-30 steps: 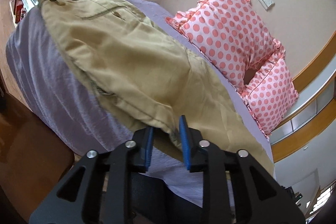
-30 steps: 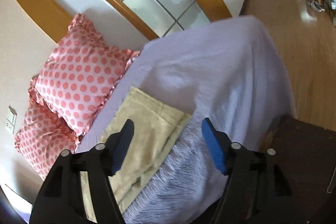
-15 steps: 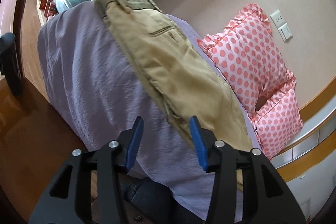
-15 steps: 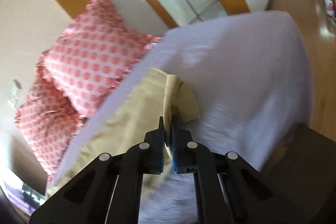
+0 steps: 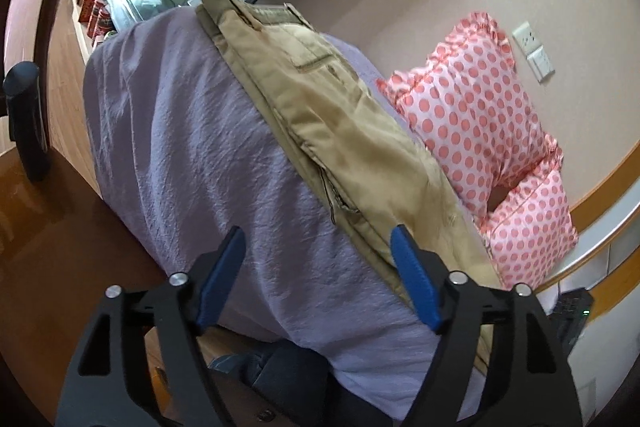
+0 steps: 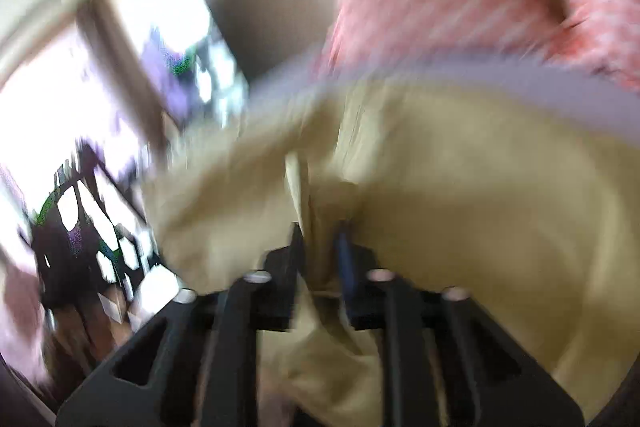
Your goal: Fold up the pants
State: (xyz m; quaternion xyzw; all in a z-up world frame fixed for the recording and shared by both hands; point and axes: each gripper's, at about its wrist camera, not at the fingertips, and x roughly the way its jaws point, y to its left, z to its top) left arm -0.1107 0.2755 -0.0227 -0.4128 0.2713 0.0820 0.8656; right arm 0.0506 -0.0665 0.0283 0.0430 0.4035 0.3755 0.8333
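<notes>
The khaki pants (image 5: 332, 131) lie on the purple sheet (image 5: 192, 155), long axis upper left to lower right, waistband upper left, polka-dot pillows (image 5: 492, 131) at right. The left gripper (image 5: 316, 267) gapes wide, holding nothing; the right gripper (image 6: 320, 247) pinches pants fabric amid blur.

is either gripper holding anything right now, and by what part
The right gripper is shut on a bunched fold of the khaki pants; the blur hides which part. The left gripper is open and holds nothing, above the purple bedsheet.
</notes>
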